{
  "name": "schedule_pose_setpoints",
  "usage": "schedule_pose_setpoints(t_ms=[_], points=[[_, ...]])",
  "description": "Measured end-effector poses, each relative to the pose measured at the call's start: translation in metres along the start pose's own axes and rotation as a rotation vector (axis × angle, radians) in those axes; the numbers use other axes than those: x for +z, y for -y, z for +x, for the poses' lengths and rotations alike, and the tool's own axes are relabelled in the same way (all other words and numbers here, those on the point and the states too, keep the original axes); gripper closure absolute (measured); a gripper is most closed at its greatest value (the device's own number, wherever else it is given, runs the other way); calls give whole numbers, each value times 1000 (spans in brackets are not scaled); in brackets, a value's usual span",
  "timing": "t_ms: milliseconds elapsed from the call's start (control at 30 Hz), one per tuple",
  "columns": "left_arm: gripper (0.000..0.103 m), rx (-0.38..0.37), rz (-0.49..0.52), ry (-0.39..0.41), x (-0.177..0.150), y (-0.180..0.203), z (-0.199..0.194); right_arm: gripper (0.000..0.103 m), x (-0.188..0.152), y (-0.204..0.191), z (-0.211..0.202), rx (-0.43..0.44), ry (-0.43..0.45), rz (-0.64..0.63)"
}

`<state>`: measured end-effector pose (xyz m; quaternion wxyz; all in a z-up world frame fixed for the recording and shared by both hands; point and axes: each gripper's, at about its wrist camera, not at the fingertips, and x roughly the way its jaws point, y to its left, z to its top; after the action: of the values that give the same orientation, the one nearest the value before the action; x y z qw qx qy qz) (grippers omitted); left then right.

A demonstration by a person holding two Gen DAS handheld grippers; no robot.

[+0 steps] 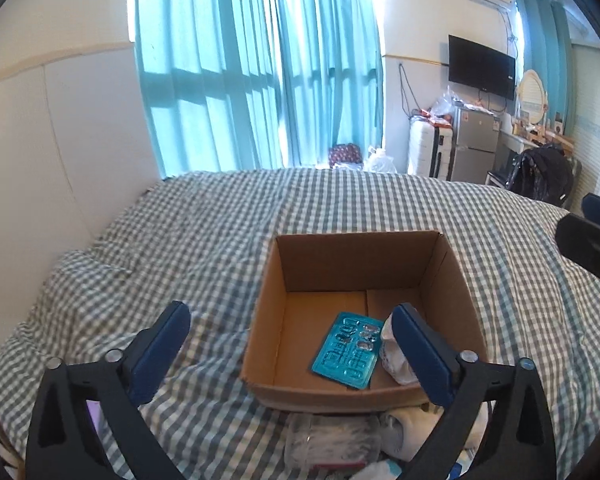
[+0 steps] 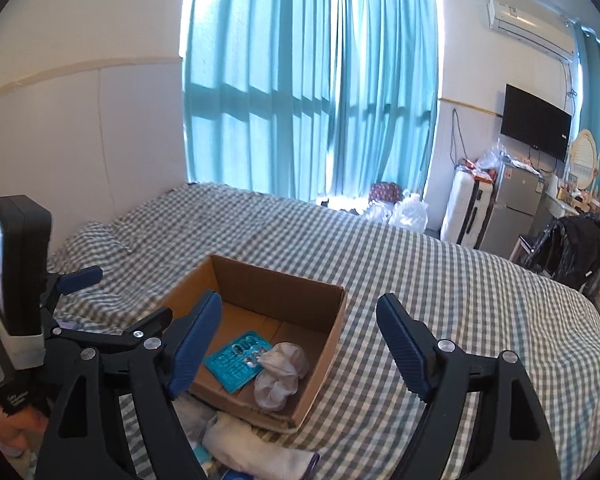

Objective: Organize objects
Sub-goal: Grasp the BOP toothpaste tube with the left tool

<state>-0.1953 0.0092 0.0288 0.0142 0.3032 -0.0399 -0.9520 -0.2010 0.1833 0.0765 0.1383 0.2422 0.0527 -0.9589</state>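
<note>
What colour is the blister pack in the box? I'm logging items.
Teal blister pack; clearest in left wrist view.

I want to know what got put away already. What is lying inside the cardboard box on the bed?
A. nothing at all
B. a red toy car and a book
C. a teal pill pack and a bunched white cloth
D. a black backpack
C: the teal pill pack lies on the floor of the cardboard box beside the bunched white cloth.

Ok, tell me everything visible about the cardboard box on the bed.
The cardboard box is plain brown corrugated card, open-topped with no flaps showing, and sits upright on the checked bedspread. On its floor lie a teal blister pack and, beside it, a crumpled white cloth. Loose items lie against its near wall. Neither gripper touches it.
</note>
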Motion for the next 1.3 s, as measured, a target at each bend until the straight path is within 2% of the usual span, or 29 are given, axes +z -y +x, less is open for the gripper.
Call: schedule_pose_setpoints(t_ms=[300, 467, 633, 900, 1000, 1133, 1233, 1300], points=[[0, 15, -15, 18, -20, -1, -51, 23, -15, -16, -62, 52, 25, -59], [0, 41, -36, -6, -47, -2, -62, 23, -35, -19, -76, 64, 5, -72], [0, 42, -70, -65, -79, -6, -55, 23, -69, -21, -62, 81, -68, -69], [0, 93, -26, -192, -148, 10, -27, 23, -145, -23, -15, 110, -242, -74], [0, 61, -19, -235, -172, 17, -22, 23, -173, -27, 3, 103, -310, -66], [7, 7, -5, -288, -194, 28, -18, 23, -199, -29, 17, 100, -365, -38], [22, -41, 8, -334, -204, 35, -11, 23, -208, -29, 19, 97, -385, -9], [35, -76, 15, -357, -211, 40, -9, 23, -210, -29, 19, 90, -382, 1]])
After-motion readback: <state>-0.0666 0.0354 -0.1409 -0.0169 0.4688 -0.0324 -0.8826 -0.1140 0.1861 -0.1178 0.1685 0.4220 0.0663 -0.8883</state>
